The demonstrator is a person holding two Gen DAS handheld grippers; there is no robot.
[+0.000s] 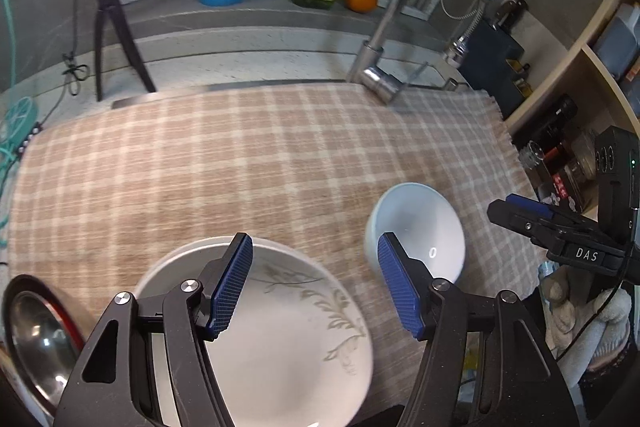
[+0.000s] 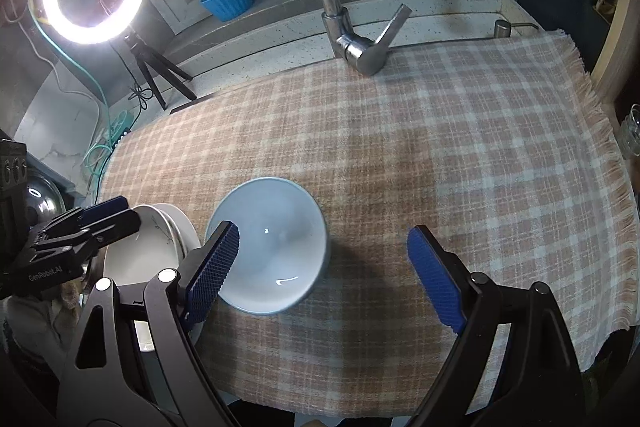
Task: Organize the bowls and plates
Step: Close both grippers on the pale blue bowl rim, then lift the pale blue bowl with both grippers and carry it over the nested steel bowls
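Left gripper (image 1: 316,283) jaws spread wide, nothing held, hovering over white plate (image 1: 288,339) with grey leaf pattern. Right gripper (image 2: 324,275) also wide open and empty, left pad at rim of pale blue bowl (image 2: 268,243). Bowl just right of plate, both on checked cloth (image 2: 440,147). Faucet (image 2: 352,39) behind bowl.

Left gripper (image 1: 316,281): black angular frame with triangular cut-outs, silver round screws at the joints, blue cross-hatched pads (image 1: 232,283) on both fingers. Right gripper (image 2: 322,273): same build and blue textured pads (image 2: 436,279). White "DAS" lettering is seen at 3 o'clock in the left view, "GenRobot.AI" at 9 o'clock in the right view.
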